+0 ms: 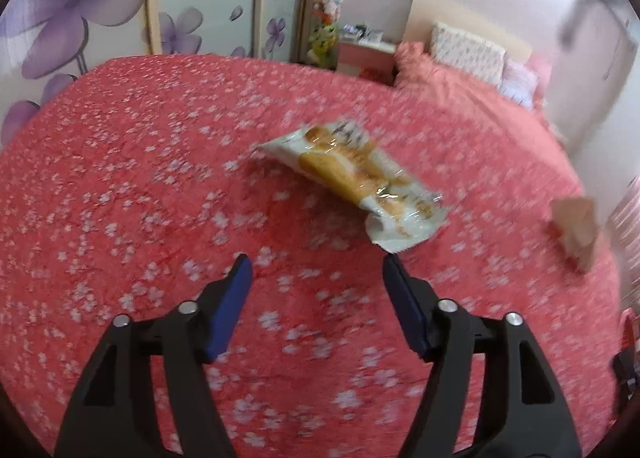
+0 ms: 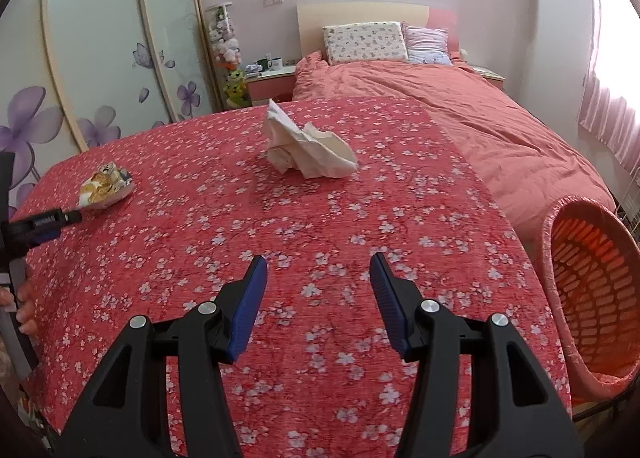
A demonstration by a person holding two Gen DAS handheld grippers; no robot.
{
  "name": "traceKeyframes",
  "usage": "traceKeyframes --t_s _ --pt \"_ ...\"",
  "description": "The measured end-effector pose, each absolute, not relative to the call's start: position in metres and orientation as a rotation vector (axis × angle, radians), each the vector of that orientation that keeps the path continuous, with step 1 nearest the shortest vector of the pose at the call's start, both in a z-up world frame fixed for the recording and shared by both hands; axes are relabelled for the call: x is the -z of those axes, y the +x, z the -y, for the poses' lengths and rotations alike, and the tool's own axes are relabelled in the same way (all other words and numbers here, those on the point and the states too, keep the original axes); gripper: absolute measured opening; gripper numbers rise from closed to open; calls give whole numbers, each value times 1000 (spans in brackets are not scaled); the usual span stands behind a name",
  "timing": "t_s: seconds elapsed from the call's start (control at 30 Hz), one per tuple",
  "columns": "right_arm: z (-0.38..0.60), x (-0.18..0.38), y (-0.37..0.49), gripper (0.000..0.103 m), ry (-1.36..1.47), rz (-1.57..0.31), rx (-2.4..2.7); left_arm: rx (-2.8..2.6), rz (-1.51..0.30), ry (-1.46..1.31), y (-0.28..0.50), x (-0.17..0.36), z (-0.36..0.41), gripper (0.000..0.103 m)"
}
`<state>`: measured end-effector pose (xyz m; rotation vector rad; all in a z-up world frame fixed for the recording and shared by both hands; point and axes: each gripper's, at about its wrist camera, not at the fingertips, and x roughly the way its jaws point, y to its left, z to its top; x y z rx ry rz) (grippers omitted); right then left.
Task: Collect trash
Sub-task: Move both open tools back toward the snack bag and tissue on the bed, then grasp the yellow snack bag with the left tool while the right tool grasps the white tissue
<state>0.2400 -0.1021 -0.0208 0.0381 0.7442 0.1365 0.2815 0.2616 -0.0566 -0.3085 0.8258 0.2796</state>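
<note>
Over the bed, both tools angled down at the red flowered bedspread [image 2: 320, 217]. My left gripper [image 1: 316, 264] has its jaws standing well apart with nothing between them; only bedspread shows in the gap. Just ahead of its right-hand blue pad lies the snack wrapper [image 1: 352, 173], a white and yellow crinkled packet, flat on the cloth, its near end close to that fingertip but not touching as far as I can tell; the left view is blurred. My right gripper [image 2: 318, 262] is also parted, jaws empty, above a bare stretch of bedspread. Farther up the bed from it sits a crumpled white tissue [image 2: 308, 145], well apart from the fingertips. From the right view the wrapper lies near the left edge of the bed, with the tip of my left tool right beside it. An orange slatted basket [image 2: 588, 290] stands at the right side of the bed, its mouth tipped toward me. Pillows [image 2: 364, 42] and a pink duvet [image 2: 480, 117] lie beyond.
</note>
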Motion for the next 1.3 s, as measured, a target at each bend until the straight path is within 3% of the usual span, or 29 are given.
traceKeyframes --t_s 0.3,0.6,0.8,0.9,0.97,1.0,1.3 --pt "108 20 239 54 44 -742 -126 -247 -739 -355 293 37 -247 70" --pt "111 23 242 54 51 -743 -117 -352 -846 -331 343 60 -260 70" --pt "108 26 245 54 46 -747 -122 -374 -889 -338 360 75 -264 56" --pt "108 28 246 54 48 -749 -124 -362 -877 -318 362 77 -261 42" --pt "107 29 246 54 51 -752 -125 -333 -866 -304 364 78 -258 21" --pt "108 30 247 54 51 -753 -125 -306 -862 -294 365 79 -255 17" --pt "106 28 254 54 35 -742 -118 -48 -840 -229 353 79 -226 13"
